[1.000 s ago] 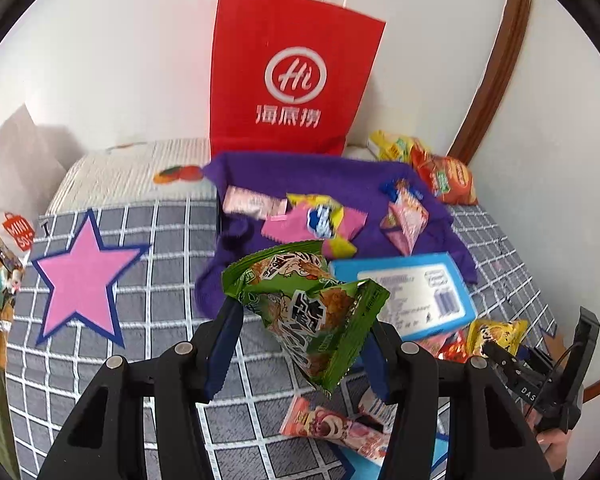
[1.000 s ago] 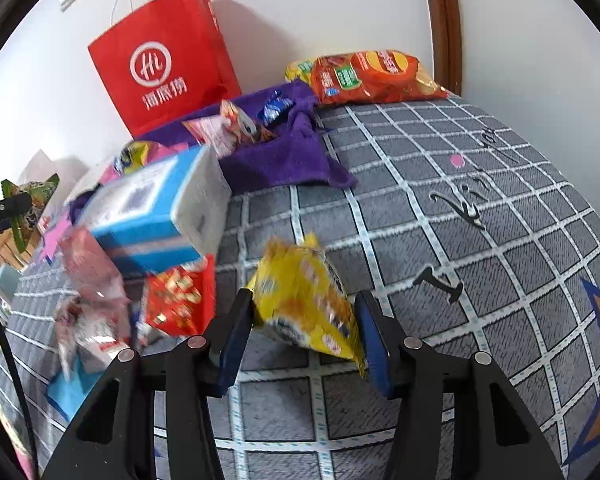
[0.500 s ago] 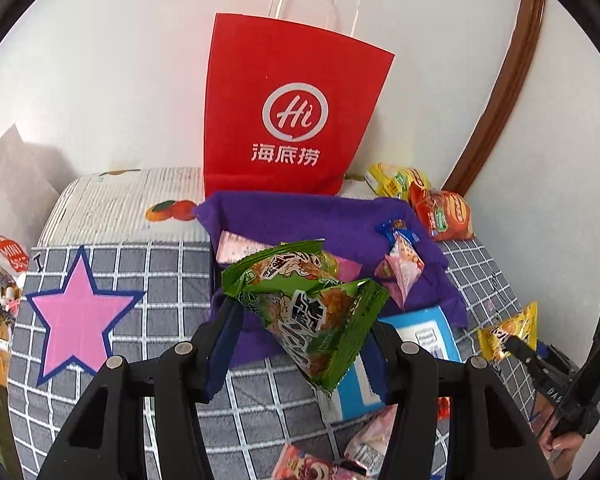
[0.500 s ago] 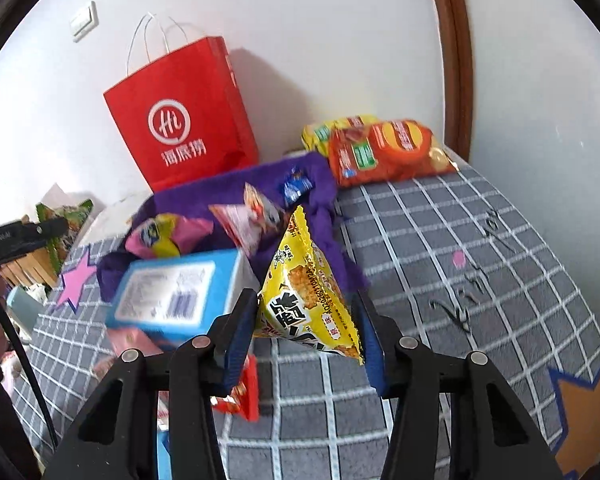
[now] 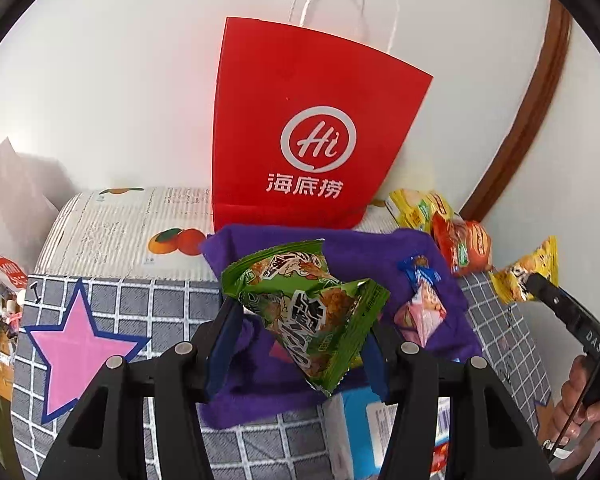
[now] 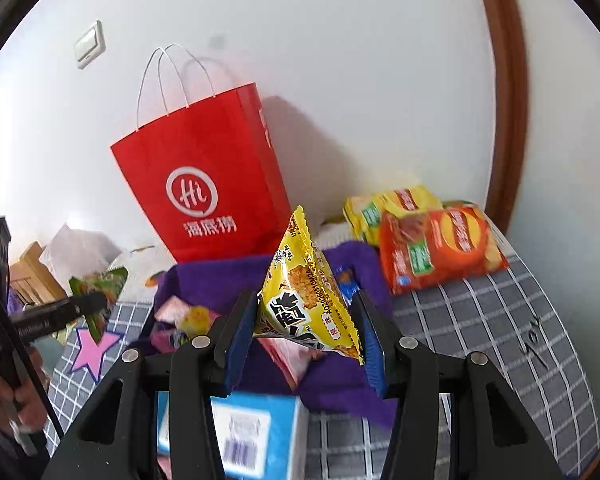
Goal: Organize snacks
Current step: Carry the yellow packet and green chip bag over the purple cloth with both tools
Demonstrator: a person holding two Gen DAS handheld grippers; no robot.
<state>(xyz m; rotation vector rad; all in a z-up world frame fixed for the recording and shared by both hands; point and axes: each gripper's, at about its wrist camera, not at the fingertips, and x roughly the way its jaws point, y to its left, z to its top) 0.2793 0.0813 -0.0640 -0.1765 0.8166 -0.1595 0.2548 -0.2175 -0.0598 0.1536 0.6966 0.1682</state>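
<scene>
My left gripper [image 5: 304,336] is shut on a green triangular snack packet [image 5: 308,304] and holds it in the air over the purple cloth [image 5: 364,256]. My right gripper [image 6: 306,336] is shut on a yellow triangular snack packet [image 6: 304,300], also in the air; that packet shows at the right of the left wrist view [image 5: 528,272]. A red paper bag [image 5: 312,132] with white handles stands against the wall behind the cloth; it also shows in the right wrist view [image 6: 204,184]. Small pink and blue snack packets [image 5: 420,304] lie on the cloth.
Red and yellow chip bags [image 6: 432,240] lie at the back right near the brown door frame. A blue box [image 6: 252,436] lies in front of the cloth. The grey checked cover [image 6: 500,320] has a pink star [image 5: 76,344] at the left. A white bag [image 5: 16,200] sits far left.
Both grippers have risen and moved toward the red bag, each with its packet. The yellow packet has come up off the cover. The bag now looks larger and closer.
</scene>
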